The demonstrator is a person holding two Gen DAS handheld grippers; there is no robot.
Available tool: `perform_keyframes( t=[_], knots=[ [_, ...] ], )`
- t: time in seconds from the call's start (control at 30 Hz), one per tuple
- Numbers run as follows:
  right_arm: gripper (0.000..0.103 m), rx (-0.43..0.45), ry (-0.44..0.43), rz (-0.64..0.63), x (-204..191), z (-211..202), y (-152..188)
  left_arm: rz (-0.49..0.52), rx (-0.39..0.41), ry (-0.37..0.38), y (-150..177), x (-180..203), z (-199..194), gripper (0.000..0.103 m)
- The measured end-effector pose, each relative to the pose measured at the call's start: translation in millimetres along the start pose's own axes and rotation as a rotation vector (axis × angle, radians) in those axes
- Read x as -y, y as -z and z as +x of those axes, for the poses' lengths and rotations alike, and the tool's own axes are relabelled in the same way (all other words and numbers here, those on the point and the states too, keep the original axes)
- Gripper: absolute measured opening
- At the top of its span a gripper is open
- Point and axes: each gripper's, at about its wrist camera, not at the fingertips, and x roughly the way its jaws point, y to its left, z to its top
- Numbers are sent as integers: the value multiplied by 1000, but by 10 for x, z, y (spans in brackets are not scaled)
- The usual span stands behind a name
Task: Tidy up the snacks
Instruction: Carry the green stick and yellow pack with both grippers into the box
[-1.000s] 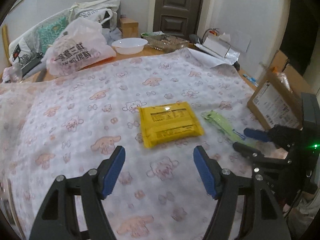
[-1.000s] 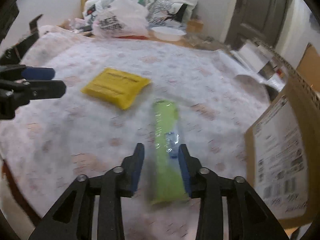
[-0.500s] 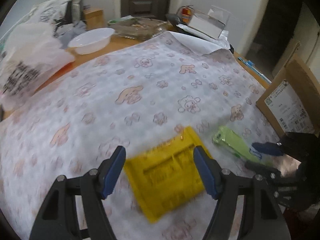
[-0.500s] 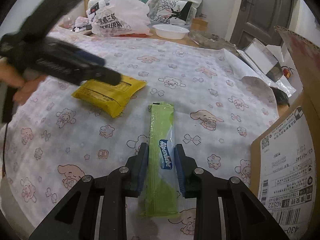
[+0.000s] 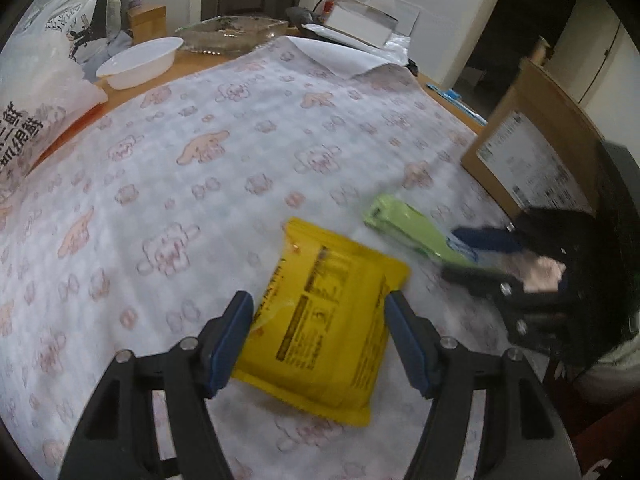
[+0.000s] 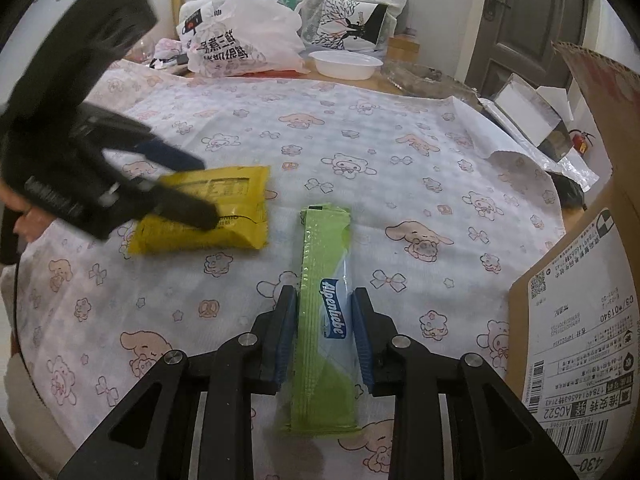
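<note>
A yellow snack packet (image 5: 320,320) lies on the cartoon-print tablecloth (image 5: 200,152); it also shows in the right wrist view (image 6: 208,216). My left gripper (image 5: 320,344) is open, its blue pads on either side of the packet's near half. A long green Alpenliebe candy pack (image 6: 324,312) lies lengthwise between the pads of my right gripper (image 6: 325,332), which is shut on it, low at the cloth. The green pack (image 5: 404,228) and the right gripper (image 5: 476,256) show to the right in the left wrist view. The left gripper (image 6: 200,192) shows blurred over the yellow packet.
A cardboard box (image 6: 580,320) with shipping labels stands at the right table edge. At the back are a white bowl (image 6: 346,64), a glass dish (image 5: 232,34), plastic and tote bags (image 6: 240,44) and an open white box (image 6: 532,108).
My left gripper has moved forward and down so its open pads now straddle the yellow packet. My right gripper has closed in on the green pack and holds it.
</note>
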Motion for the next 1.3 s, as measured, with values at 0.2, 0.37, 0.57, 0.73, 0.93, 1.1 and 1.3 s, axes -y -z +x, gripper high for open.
perform_keyframes(
  t=[0.2,0.37,0.57,0.73,0.93,1.1,1.3],
  knots=[
    [24,2,0,-1,2,-1,2,59,20,-53,80,211,20,69],
    [24,1,-4,-6,0,0,3,148,-13,-132,128,380,112,71],
    [22,3,-3,4,0,-5,-1,106,9,-150,153,362,102,68],
    [21,10,-24,-18,-85,-75,3,53,38,-163,214,383,-25,68],
    [21,73,-47,-45,-272,-355,-32,5,93,-218,311,424,-412,68],
    [21,160,-65,-75,-391,-755,-93,-64,191,-239,428,494,-888,68],
    [21,267,-93,-79,-375,-1280,-148,-92,273,-284,501,716,-1387,68]
  ],
)
